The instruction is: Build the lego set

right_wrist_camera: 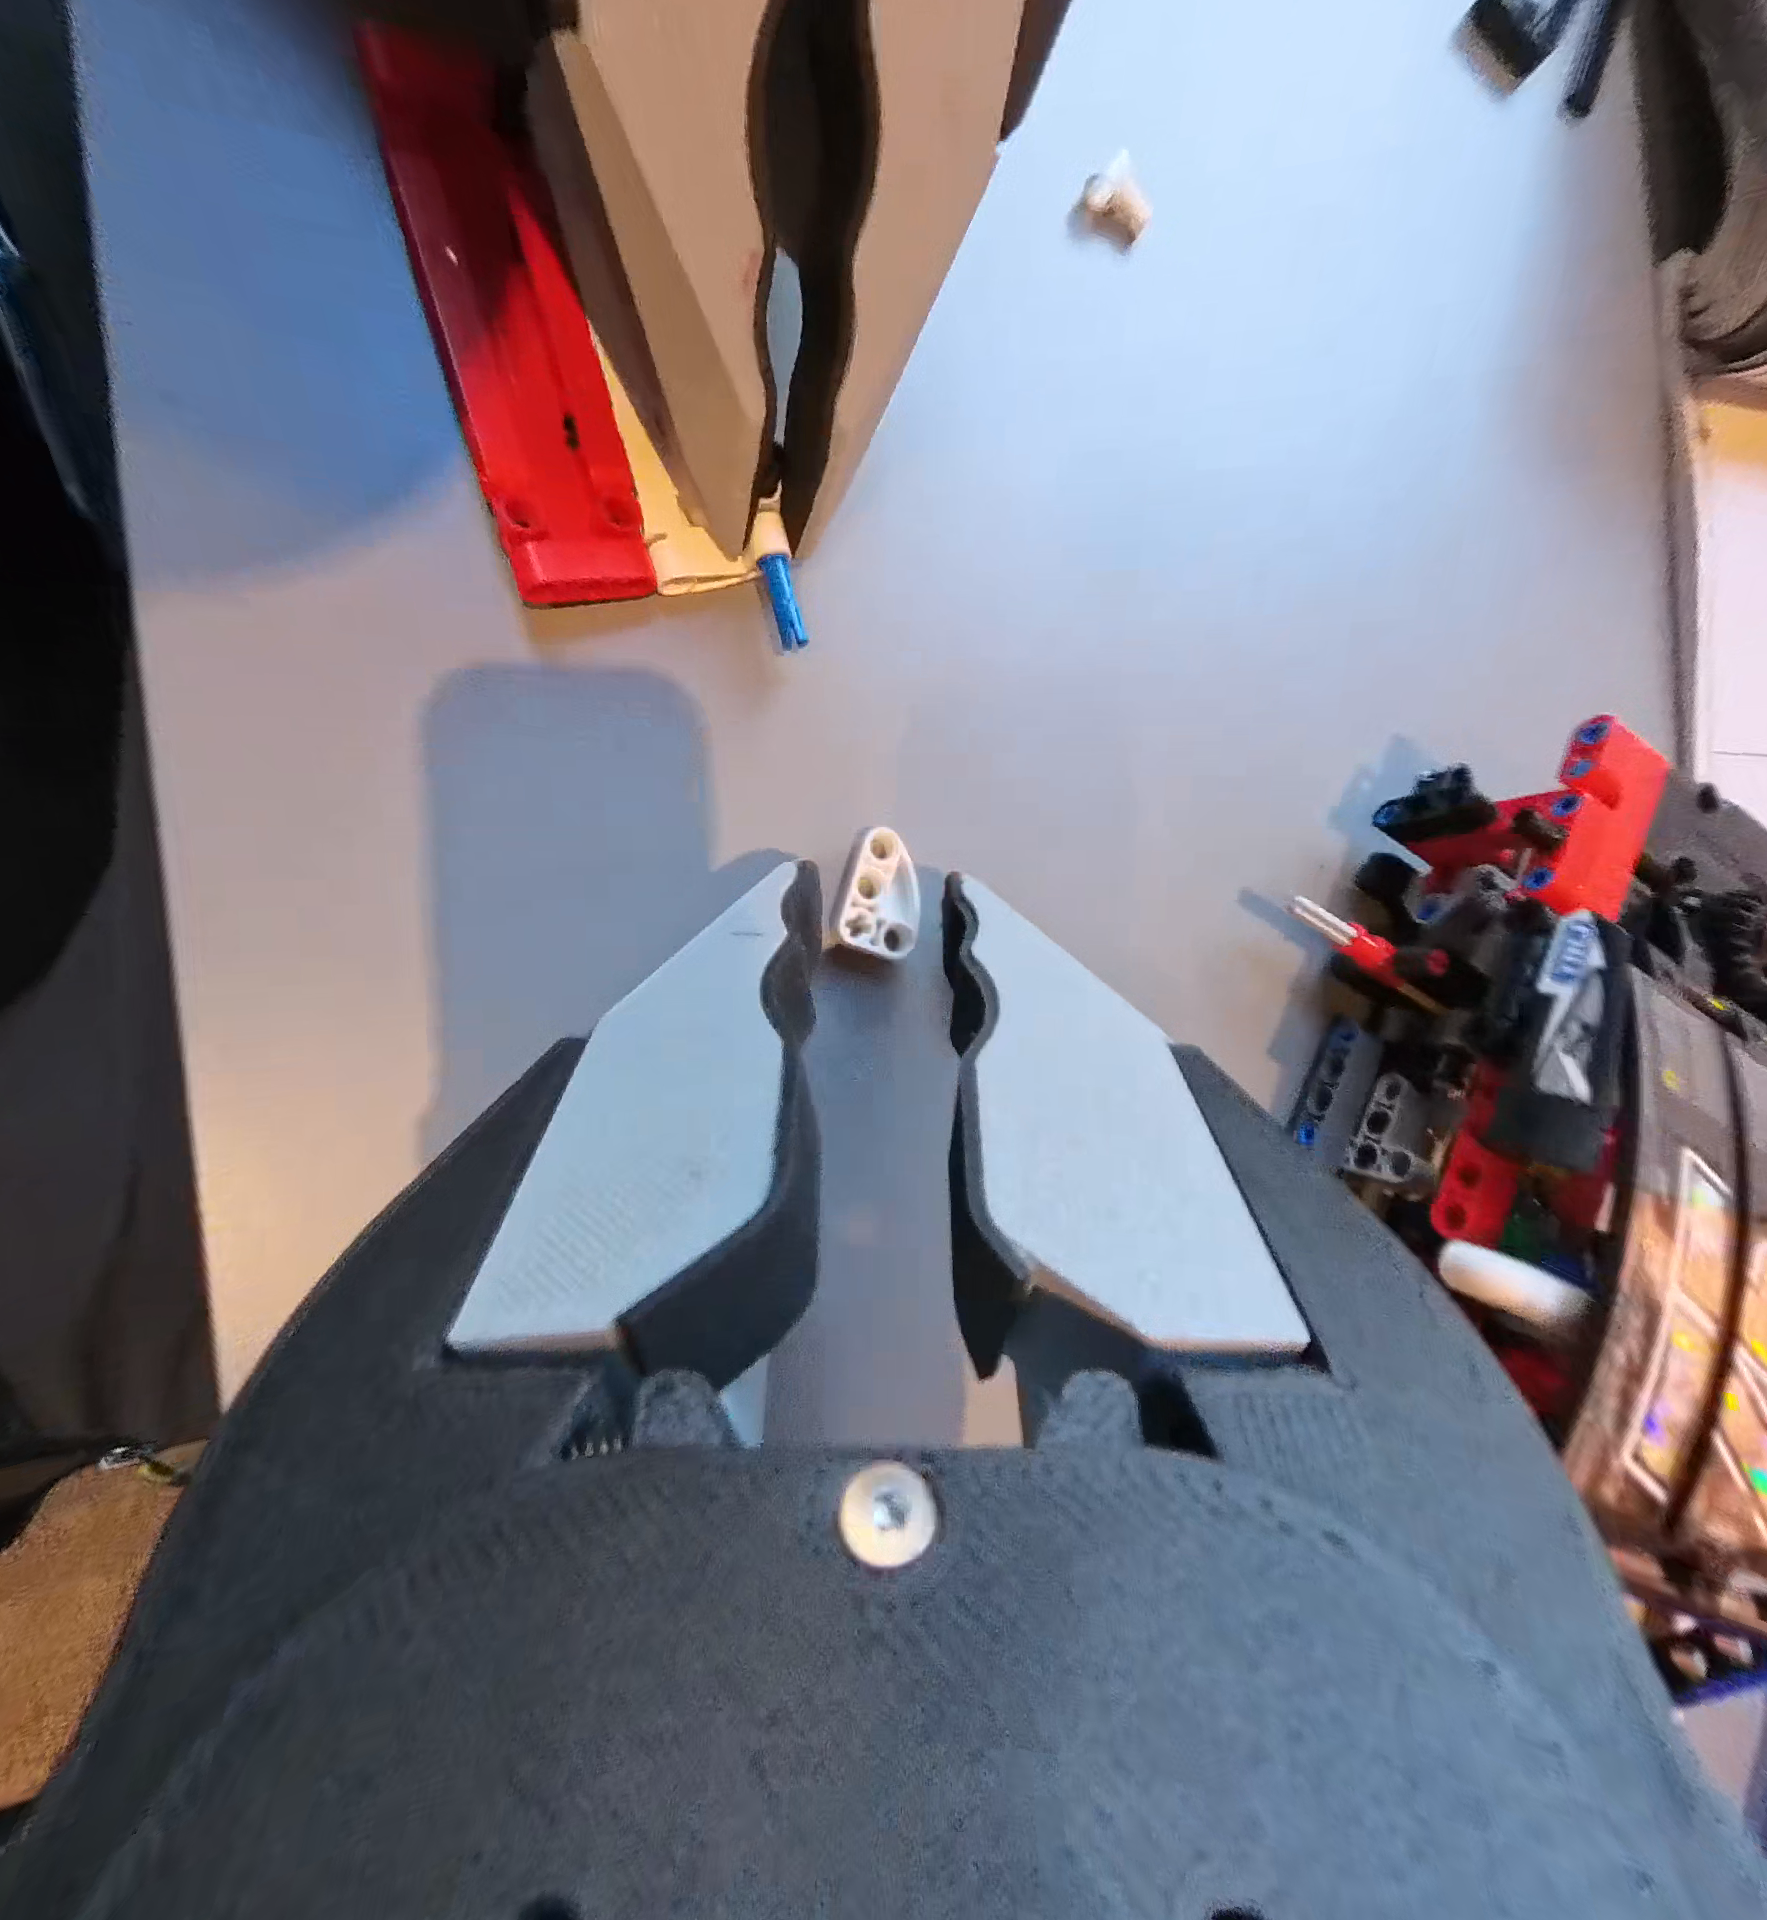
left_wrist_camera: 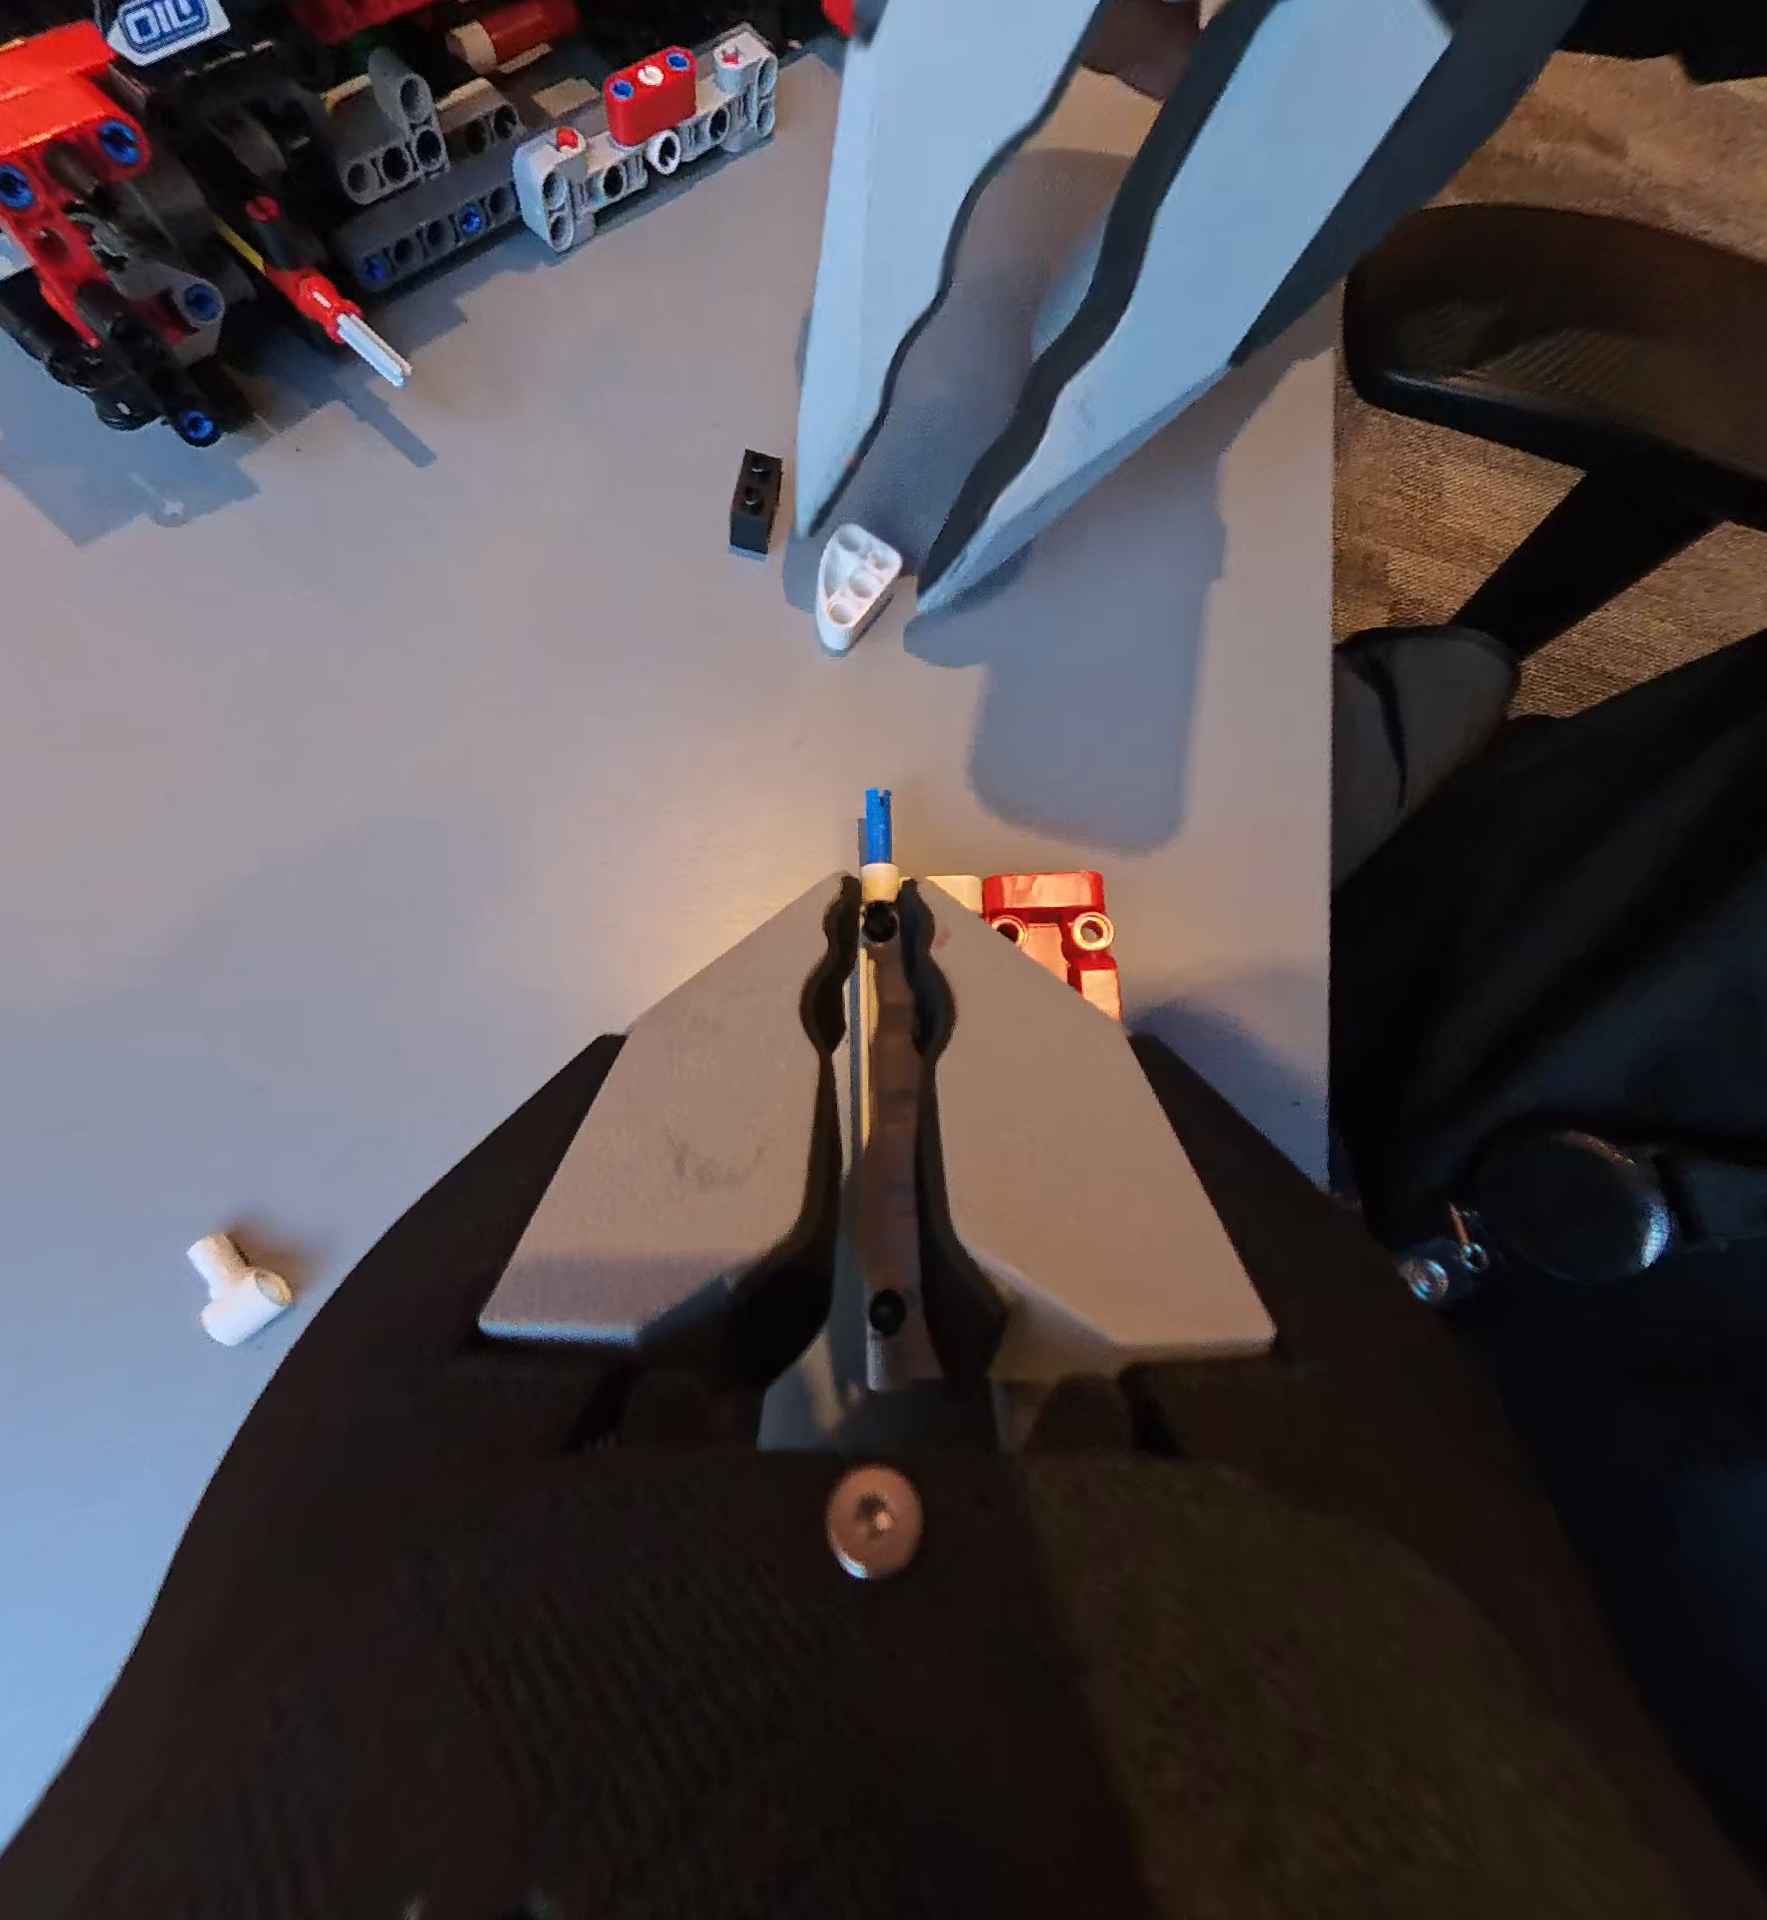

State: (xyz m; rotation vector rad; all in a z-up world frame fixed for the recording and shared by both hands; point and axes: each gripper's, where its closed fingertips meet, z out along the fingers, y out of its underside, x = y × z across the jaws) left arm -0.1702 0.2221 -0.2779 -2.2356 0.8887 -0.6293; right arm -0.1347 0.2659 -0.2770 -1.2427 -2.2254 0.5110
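My left gripper (left_wrist_camera: pixel 879 896) is shut on a blue pin with a white collar (left_wrist_camera: pixel 878 836), its blue end sticking out past the tips, low over the grey table (left_wrist_camera: pixel 443 779). The pin also shows in the right wrist view (right_wrist_camera: pixel 781 597). My right gripper (right_wrist_camera: pixel 881 902) is open, its tips on either side of a small white wedge-shaped piece with holes (right_wrist_camera: pixel 876 891) lying on the table. That piece shows in the left wrist view (left_wrist_camera: pixel 855 584) between the right gripper's tips (left_wrist_camera: pixel 868 545). The half-built red, black and grey model (left_wrist_camera: pixel 183 208) stands at the back left.
A red and white panel piece (left_wrist_camera: pixel 1061 920) lies beside my left gripper near the table's right edge. A small black brick (left_wrist_camera: pixel 755 501) stands by the white piece. A white T-shaped connector (left_wrist_camera: pixel 235 1286) lies at the left. A black chair (left_wrist_camera: pixel 1606 343) stands past the table edge. Across from one pair of fingers to the other is roughly 7 centimeters.
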